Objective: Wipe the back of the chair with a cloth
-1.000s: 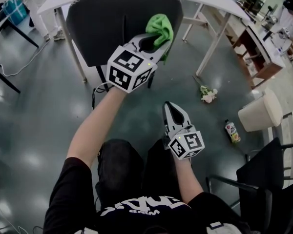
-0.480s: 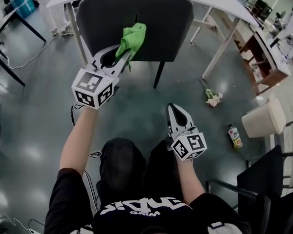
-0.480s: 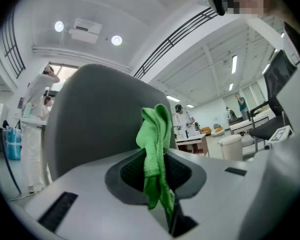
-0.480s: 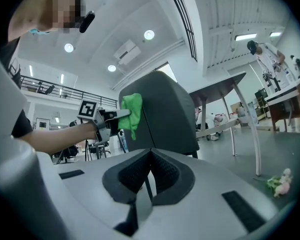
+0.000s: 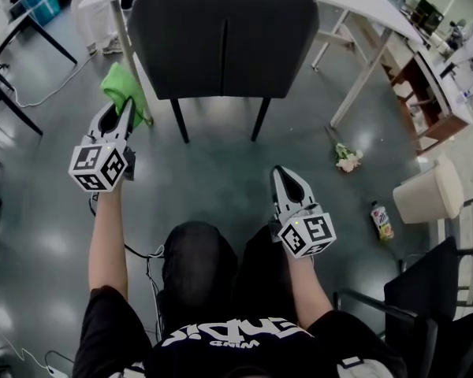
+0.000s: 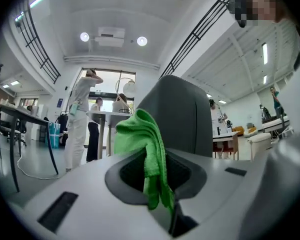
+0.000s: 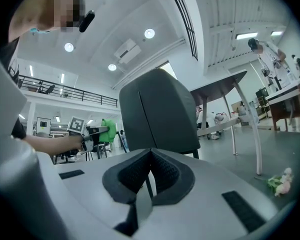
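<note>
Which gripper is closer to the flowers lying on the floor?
Right. The right gripper is just left of the flowers; the left gripper, shut on the green cloth, is far left, past the chair.

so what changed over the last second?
The left gripper, shut on the green cloth, swept left across the chair back from its upper right and is now past the left edge, off the chair. Nothing was grasped or released. The right gripper stayed shut and empty near the lap; the chair did not move.

Bottle (image 5: 381, 220), flowers (image 5: 347, 161), white table (image 5: 363, 2)
</note>
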`<action>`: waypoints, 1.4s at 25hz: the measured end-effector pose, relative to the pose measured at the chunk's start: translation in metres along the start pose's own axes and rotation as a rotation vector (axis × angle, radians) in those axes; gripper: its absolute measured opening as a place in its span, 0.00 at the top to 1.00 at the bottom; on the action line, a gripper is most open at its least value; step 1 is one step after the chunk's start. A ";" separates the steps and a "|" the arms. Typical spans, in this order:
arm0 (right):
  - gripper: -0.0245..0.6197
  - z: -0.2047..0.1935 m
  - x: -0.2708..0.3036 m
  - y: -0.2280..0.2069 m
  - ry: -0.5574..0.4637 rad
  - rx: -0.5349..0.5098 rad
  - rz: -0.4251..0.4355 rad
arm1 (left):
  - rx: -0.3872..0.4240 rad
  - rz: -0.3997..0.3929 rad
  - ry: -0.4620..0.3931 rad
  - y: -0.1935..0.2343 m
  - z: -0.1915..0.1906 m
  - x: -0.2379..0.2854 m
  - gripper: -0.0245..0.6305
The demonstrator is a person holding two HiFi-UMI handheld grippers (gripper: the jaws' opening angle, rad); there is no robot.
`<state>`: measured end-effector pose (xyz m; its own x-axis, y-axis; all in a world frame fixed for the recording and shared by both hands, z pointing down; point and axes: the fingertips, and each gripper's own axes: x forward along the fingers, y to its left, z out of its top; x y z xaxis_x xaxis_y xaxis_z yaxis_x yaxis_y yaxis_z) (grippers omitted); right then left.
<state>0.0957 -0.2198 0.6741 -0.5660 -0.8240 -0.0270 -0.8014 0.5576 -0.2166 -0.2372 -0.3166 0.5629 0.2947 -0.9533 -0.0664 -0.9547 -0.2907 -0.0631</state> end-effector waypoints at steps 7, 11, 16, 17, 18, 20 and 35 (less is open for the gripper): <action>0.97 0.001 0.002 0.003 0.002 -0.003 -0.003 | 0.051 -0.065 -0.004 -0.022 -0.001 0.027 0.86; 0.97 0.002 0.000 0.004 0.000 -0.007 -0.008 | 0.074 -0.151 -0.014 -0.055 0.001 0.053 0.86; 0.97 0.001 -0.003 -0.002 0.002 -0.016 -0.019 | 0.104 -0.274 -0.017 -0.107 0.000 0.085 0.86; 0.97 0.001 -0.004 -0.002 0.001 -0.015 -0.021 | 0.108 -0.294 -0.014 -0.118 -0.001 0.091 0.86; 0.97 0.000 -0.005 -0.002 0.000 -0.012 -0.022 | 0.117 -0.313 -0.010 -0.129 -0.002 0.097 0.86; 0.97 -0.001 -0.007 0.000 -0.004 -0.007 -0.024 | 0.142 -0.348 -0.001 -0.150 -0.004 0.107 0.86; 0.97 -0.002 -0.021 -0.014 -0.024 0.017 -0.082 | 0.143 -0.572 0.045 -0.294 -0.018 0.160 0.86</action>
<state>0.1187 -0.2097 0.6792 -0.4939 -0.8689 -0.0320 -0.8412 0.4868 -0.2354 0.0897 -0.3853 0.5888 0.7563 -0.6515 0.0596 -0.6284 -0.7489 -0.2104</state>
